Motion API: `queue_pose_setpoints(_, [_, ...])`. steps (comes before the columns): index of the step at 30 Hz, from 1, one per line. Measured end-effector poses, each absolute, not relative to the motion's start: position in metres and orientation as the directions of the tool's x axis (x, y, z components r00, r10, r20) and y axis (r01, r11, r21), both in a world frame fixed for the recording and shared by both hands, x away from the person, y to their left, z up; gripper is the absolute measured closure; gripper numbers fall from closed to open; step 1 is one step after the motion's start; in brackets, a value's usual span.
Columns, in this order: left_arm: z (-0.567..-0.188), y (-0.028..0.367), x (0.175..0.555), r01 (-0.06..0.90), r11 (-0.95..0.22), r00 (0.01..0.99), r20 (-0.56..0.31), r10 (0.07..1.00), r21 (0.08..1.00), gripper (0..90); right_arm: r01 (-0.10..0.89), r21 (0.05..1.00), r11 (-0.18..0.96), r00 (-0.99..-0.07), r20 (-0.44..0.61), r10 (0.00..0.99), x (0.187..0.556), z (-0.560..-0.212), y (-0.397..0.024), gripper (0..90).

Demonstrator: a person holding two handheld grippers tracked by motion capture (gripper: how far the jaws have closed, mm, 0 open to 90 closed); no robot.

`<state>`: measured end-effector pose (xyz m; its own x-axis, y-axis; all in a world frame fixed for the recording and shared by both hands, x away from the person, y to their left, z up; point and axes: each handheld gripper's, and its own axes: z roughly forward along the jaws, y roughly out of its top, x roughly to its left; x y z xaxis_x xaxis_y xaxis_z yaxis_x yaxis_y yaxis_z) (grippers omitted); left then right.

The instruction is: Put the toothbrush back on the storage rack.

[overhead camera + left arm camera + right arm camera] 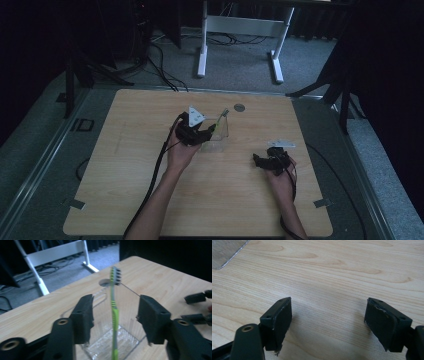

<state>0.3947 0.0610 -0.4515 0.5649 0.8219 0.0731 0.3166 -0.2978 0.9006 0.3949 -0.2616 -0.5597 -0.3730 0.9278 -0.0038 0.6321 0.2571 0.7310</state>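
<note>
A clear square cup [219, 139] stands near the middle of the table, with a green and grey toothbrush [223, 116] upright in it, bristles at the top. My left gripper [210, 132] is at the cup's left side. In the left gripper view it [116, 320] is open, one jaw on each side of the cup [112, 342], and the toothbrush [114, 312] rises between them. I cannot tell whether the pads touch the glass. My right gripper [258, 161] hovers low over bare wood to the cup's right, pointing left. It [328, 322] is open and holds nothing.
The wooden table [150, 200] has a round grommet hole [239, 107] behind the cup. A white desk frame [240, 30] and cables stand on the grey floor beyond. The other gripper [197, 307] appears at the right edge of the left gripper view.
</note>
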Motion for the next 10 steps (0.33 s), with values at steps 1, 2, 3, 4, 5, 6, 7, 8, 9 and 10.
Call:
queue_pose_setpoints(1, [-0.451,0.064,0.394,0.320,-0.286,0.550,0.069,0.832,0.903,40.0,0.632,0.731,0.258,-0.373,-0.004,0.928,0.395,-0.560,-0.262,22.0])
queue_pose_setpoints(2, [-0.450,0.067,0.394,0.326,-0.277,0.537,0.064,0.841,0.904,37.5,0.632,0.731,0.257,-0.373,-0.004,0.928,0.395,-0.560,-0.262,22.0])
queue_pose_setpoints(3, [-0.450,0.070,0.393,0.329,-0.268,0.527,0.059,0.848,0.905,35.6,0.632,0.731,0.258,-0.374,-0.004,0.928,0.395,-0.560,-0.262,22.0])
queue_pose_setpoints(4, [-0.450,0.074,0.393,0.332,-0.259,0.518,0.054,0.854,0.907,34.1,0.632,0.731,0.258,-0.374,-0.004,0.928,0.395,-0.560,-0.262,22.0])
queue_pose_setpoints(5, [-0.450,0.077,0.392,0.334,-0.252,0.510,0.051,0.859,0.908,32.5,0.632,0.731,0.258,-0.374,-0.004,0.927,0.395,-0.560,-0.262,22.0])
queue_pose_setpoints(6, [-0.451,0.081,0.391,0.339,-0.246,0.499,0.048,0.865,0.908,30.6,0.632,0.731,0.258,-0.374,-0.004,0.927,0.395,-0.560,-0.262,22.0])
queue_pose_setpoints(7, [-0.452,0.084,0.391,0.343,-0.237,0.492,0.041,0.870,0.909,29.4,0.633,0.730,0.259,-0.374,-0.004,0.927,0.395,-0.560,-0.262,22.0])
queue_pose_setpoints(8, [-0.453,0.088,0.390,0.346,-0.232,0.486,0.038,0.873,0.909,29.2,0.632,0.731,0.258,-0.374,-0.004,0.927,0.395,-0.560,-0.262,22.0])
queue_pose_setpoints(9, [-0.454,0.092,0.388,0.350,-0.226,0.476,0.035,0.879,0.909,28.3,0.632,0.731,0.258,-0.374,-0.004,0.927,0.395,-0.560,-0.262,22.0])
queue_pose_setpoints(10, [-0.456,0.096,0.387,0.354,-0.217,0.466,0.030,0.884,0.910,27.9,0.632,0.731,0.258,-0.374,-0.004,0.928,0.395,-0.560,-0.262,22.0])
